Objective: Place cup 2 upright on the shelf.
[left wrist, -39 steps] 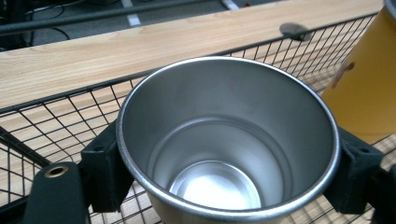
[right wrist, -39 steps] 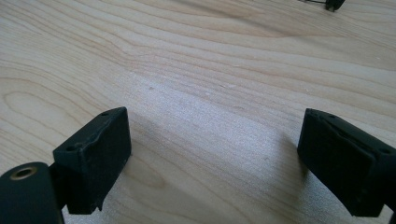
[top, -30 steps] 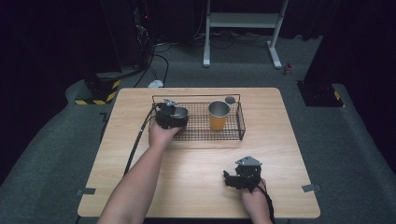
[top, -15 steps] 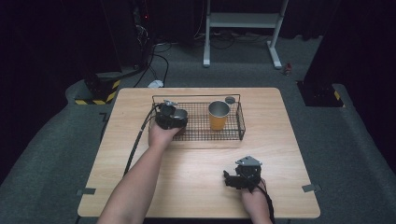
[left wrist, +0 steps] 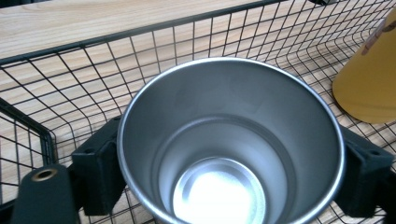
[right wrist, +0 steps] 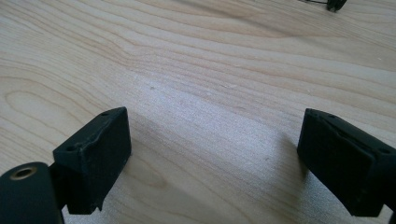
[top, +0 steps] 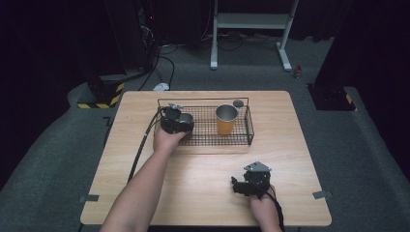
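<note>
A pale wooden surface stands on grey carpet in a dark room. The high view shows a wire basket at 12 o'clock holding a yellow cup. The left gripper view looks into a steel cup standing in the basket's 9 o'clock end, flanked by the left tool, whose jaws have just been opening around it. At 5 o'clock, the right tool rests wide open, empty.

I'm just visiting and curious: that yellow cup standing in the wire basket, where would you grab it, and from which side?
Probably by the upper wall just under the rim, coming down from above. The yellow cup stands upright with its mouth up, and the wire basket walls it in, so a level approach looks blocked. It widens toward the top, so a grip there should not slip off. Stay clear of the steel cup to its left.
</note>
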Demonstrator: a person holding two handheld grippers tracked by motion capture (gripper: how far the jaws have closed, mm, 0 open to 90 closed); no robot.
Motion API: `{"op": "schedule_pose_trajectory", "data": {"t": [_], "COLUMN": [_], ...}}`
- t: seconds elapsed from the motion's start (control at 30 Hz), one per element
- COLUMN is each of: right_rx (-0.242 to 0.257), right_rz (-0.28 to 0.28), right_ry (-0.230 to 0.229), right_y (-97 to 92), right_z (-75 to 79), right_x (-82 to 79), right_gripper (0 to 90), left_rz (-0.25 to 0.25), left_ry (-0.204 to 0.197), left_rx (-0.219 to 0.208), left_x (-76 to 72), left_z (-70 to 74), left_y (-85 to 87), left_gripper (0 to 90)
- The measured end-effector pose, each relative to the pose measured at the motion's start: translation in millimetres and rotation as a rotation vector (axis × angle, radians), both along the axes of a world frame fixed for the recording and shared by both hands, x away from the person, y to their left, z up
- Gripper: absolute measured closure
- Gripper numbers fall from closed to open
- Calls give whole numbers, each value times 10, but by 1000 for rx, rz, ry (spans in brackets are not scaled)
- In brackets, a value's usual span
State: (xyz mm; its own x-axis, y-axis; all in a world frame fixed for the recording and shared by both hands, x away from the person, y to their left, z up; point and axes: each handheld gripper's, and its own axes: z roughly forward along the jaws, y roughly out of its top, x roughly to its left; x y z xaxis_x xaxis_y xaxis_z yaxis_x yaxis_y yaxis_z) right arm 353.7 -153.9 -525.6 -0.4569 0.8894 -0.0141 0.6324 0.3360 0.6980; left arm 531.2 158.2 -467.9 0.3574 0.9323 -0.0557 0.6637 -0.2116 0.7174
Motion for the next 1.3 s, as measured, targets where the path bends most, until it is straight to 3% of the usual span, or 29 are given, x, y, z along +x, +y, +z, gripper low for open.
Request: {"op": "schedule_pose_trajectory", "data": {"t": [0.27,0.43,0.63,1.3], "right_rx": [0,0,-1,-1], "right_rz": [0,0,1,0], "right_ry": [0,0,0,0], "right_y": [0,0,0,0], "right_z": [0,0,0,0], "right_x": [0,0,0,0], "right_gripper": [95,95,95,95], "left_rz": [7,0,-18,-43], "left_ry": [-22,-66,-92,-127], "left_rx": [-42,-48,-54,-73], "left_x": [-13,-59,-117,-395], "left_z": [72,171,256,325], "left_y": [26,53,84,199], "left_gripper": [0,0,0,1]}}
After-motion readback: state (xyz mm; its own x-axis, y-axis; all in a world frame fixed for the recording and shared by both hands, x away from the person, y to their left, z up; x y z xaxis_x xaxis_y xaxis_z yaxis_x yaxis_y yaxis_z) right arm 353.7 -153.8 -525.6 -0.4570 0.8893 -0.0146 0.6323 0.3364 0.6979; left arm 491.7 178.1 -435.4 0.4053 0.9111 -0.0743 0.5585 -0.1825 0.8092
